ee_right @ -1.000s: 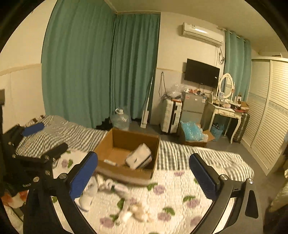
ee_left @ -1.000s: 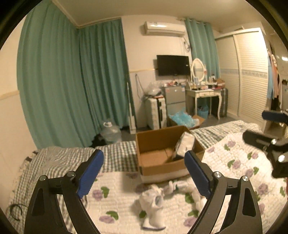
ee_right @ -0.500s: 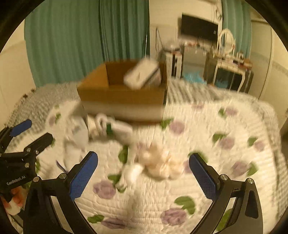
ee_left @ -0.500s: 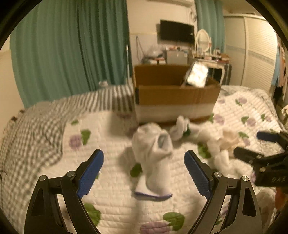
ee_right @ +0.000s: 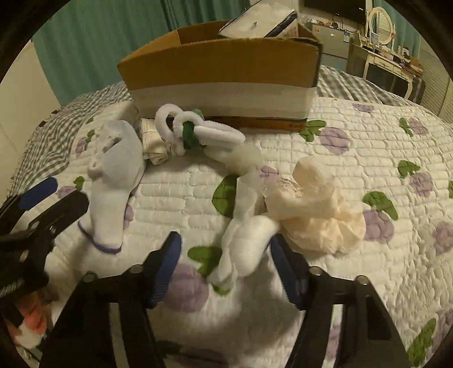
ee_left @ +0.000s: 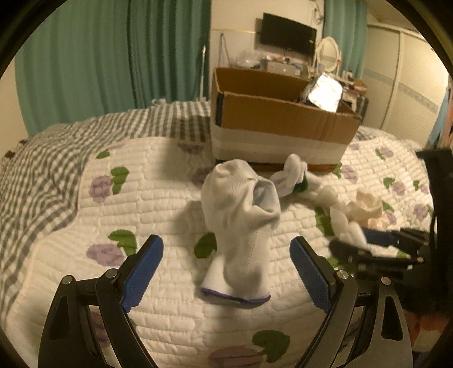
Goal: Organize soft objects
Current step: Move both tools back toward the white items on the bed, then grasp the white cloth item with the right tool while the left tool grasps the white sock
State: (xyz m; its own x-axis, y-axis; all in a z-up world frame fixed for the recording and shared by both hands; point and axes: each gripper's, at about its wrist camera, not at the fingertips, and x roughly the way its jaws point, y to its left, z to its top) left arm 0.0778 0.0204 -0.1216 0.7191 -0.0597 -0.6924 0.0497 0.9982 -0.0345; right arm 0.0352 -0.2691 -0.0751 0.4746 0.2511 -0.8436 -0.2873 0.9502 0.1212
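Your white sock with the purple-edged cuff point(ee_left: 240, 235) stands crumpled on the quilt point(ee_left: 136, 198), centred between your left gripper point(ee_left: 226, 271) jaws, which are spread wide and touch nothing. Your right gripper point(ee_right: 226, 263) has a twisted white cloth piece point(ee_right: 246, 243) between its jaws; they are still apart, and motion blur makes it hard to tell whether the right pad touches the fabric. Just right of that jaw lies a cream bundle point(ee_right: 320, 215). Beyond the tips, white loops with a green bit point(ee_right: 192, 133) rest against the cardboard box point(ee_right: 223, 70), which holds a white package point(ee_right: 254, 22).
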